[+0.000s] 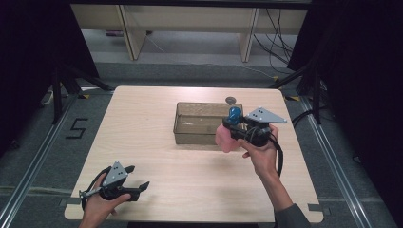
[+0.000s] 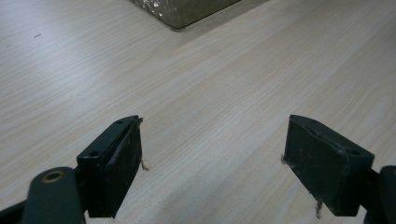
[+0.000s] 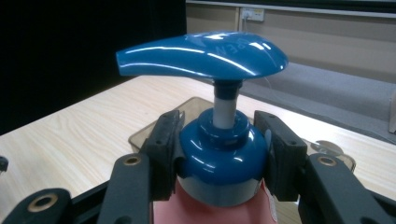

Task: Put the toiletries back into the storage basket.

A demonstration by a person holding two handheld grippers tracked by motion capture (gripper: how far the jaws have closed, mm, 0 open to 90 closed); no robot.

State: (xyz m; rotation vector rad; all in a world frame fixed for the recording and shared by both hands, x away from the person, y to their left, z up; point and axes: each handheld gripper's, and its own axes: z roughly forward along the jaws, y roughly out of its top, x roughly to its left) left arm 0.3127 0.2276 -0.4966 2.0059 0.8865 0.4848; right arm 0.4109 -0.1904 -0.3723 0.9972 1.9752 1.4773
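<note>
The right gripper is clamping the pink pump bottle by its blue collar beside the clear bin, while the left gripper is gaping empty over the bench.

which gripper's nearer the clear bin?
Right. The right gripper, shut on the pink pump bottle, is at the clear bin's front right corner. The left gripper, open, sits apart near the table's front left edge.
</note>
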